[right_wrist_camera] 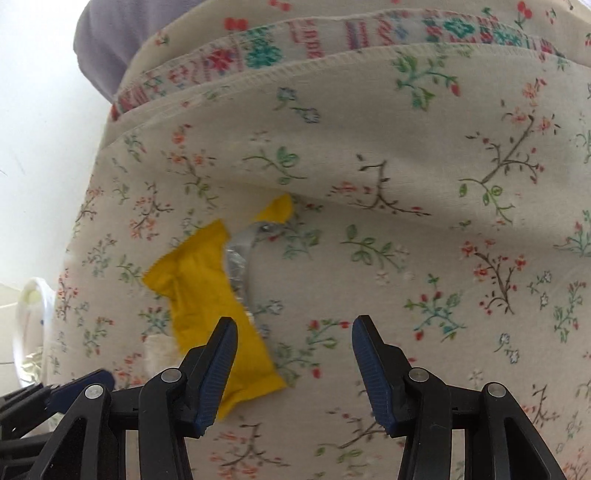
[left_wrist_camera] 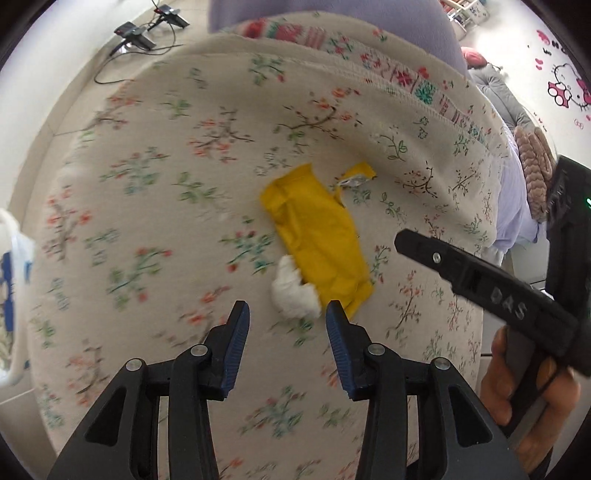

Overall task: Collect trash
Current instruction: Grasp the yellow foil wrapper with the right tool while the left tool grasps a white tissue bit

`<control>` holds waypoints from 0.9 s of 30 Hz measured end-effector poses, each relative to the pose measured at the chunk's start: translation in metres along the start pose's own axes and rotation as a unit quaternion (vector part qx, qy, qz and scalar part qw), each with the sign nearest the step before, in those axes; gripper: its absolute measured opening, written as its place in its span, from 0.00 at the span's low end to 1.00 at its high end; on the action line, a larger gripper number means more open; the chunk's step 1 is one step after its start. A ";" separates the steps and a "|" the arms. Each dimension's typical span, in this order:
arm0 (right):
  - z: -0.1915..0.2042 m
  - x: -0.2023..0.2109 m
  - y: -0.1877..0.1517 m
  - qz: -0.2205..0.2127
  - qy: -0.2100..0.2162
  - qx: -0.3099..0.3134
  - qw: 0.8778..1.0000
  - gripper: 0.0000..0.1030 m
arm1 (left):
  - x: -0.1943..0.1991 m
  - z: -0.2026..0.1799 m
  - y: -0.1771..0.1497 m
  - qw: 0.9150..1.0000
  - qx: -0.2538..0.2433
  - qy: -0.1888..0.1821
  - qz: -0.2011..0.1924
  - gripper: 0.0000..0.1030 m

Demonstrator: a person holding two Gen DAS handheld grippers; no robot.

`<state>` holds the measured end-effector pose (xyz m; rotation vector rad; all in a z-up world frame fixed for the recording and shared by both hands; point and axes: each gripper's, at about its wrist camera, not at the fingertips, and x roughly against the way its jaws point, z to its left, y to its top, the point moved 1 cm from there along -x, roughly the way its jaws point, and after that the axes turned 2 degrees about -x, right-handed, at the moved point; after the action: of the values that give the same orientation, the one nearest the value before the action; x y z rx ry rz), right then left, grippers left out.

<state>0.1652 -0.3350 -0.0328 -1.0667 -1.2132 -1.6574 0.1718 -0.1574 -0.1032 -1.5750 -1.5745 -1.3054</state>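
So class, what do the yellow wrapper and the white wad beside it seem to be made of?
Yellow wrapper: probably foil-lined plastic film, matte outside; the torn edge shows a shiny silver lining. White wad: likely crumpled tissue paper; soft, matte, irregular folds.

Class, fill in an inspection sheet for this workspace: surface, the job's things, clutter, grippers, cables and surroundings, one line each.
Surface: floral bedspread, a patterned band along its far edge.
Job's things: torn yellow wrapper lying flat; a crumpled white tissue touching its near end; a small torn-off yellow scrap just beyond it.
Clutter: nothing seen besides the trash.
Grippers: left gripper open and empty, above the tissue; right gripper open and empty, above the wrapper's near end.
Cables: black cable and black devices on the floor beyond the bed.
Surroundings: white plastic bag at the bed's left side; cartoon cat sticker on the wall.
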 end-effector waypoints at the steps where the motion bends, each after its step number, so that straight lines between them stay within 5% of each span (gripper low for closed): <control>1: -0.003 0.001 0.000 0.000 0.003 0.001 1.000 0.55 | -0.005 -0.001 0.003 1.000 0.003 0.002 -0.002 0.44; 8: -0.014 0.004 -0.003 0.004 0.015 0.007 1.000 0.55 | -0.026 0.008 0.013 0.999 0.052 -0.007 -0.008 0.42; 10: -0.018 0.004 -0.006 0.012 0.022 0.011 1.000 0.55 | -0.025 0.009 0.015 0.999 0.048 0.003 -0.014 0.20; 13: -0.015 -0.002 -0.009 0.018 0.026 0.020 0.999 0.55 | -0.025 0.009 0.016 0.999 0.035 0.016 -0.017 0.09; 27: 0.018 -0.034 -0.016 0.024 0.073 0.041 0.996 0.55 | 0.020 0.031 0.015 0.996 0.013 0.065 -0.060 0.08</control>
<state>0.1637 -0.3103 -0.0659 -0.9009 -1.1413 -1.6059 0.1903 -0.1231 -0.0931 -1.3695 -1.6187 -1.4157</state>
